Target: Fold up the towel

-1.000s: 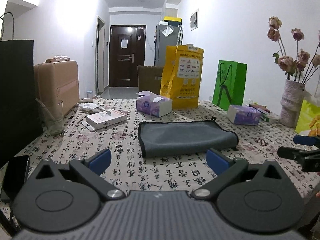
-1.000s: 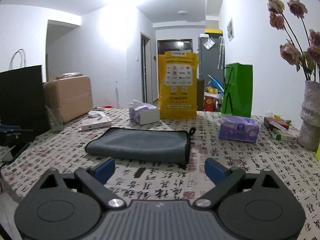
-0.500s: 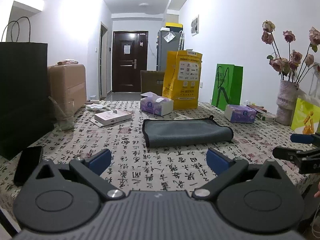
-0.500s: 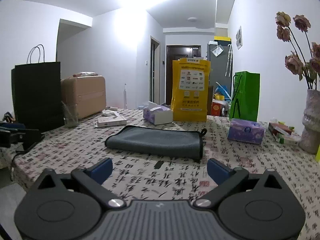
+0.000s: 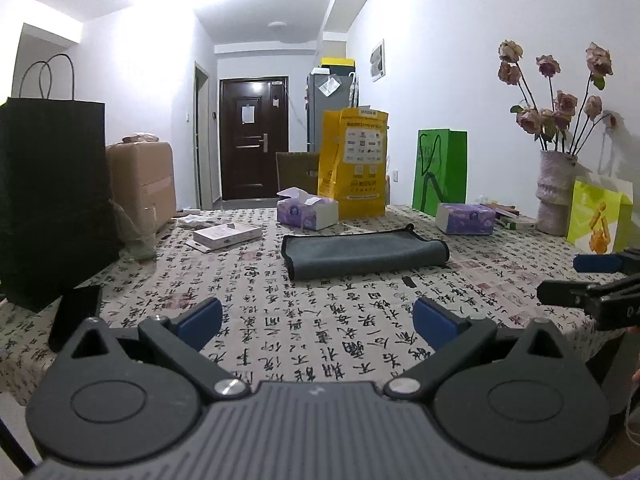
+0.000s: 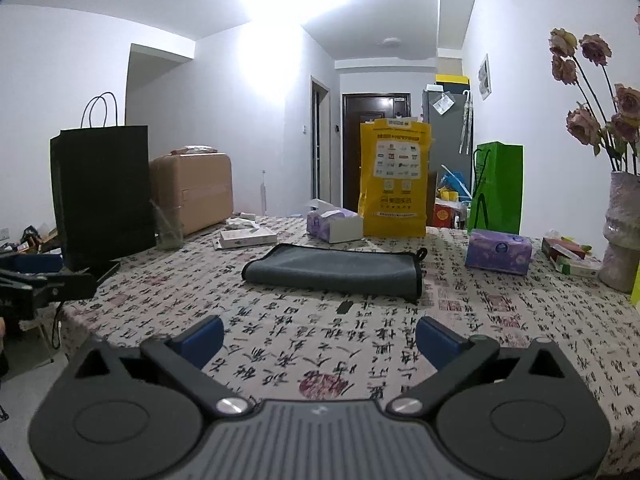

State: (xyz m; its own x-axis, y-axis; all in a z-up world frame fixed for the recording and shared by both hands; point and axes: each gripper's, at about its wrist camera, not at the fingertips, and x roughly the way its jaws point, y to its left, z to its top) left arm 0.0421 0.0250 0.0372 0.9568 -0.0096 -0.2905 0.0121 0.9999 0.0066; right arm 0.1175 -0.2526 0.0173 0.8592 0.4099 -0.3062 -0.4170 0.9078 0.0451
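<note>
A grey towel (image 5: 364,253) with dark trim lies folded flat on the table, mid-way across; it also shows in the right wrist view (image 6: 334,270). My left gripper (image 5: 318,320) is open and empty, held over the near table edge, well short of the towel. My right gripper (image 6: 318,336) is open and empty, also back at the near edge. The right gripper shows at the right side of the left wrist view (image 5: 592,280), and the left gripper shows at the left side of the right wrist view (image 6: 44,280).
The table (image 5: 328,340) has a calligraphy-print cloth. On it stand a black paper bag (image 5: 52,204), a phone (image 5: 76,316), a glass (image 5: 140,232), a flat white box (image 5: 228,235), two tissue boxes (image 5: 308,210), yellow (image 5: 354,164) and green (image 5: 440,170) bags, and a flower vase (image 5: 554,196).
Both grippers have pulled back and risen away from the towel, which looks smaller and farther now. The towel has not moved. Both grippers stay open.
</note>
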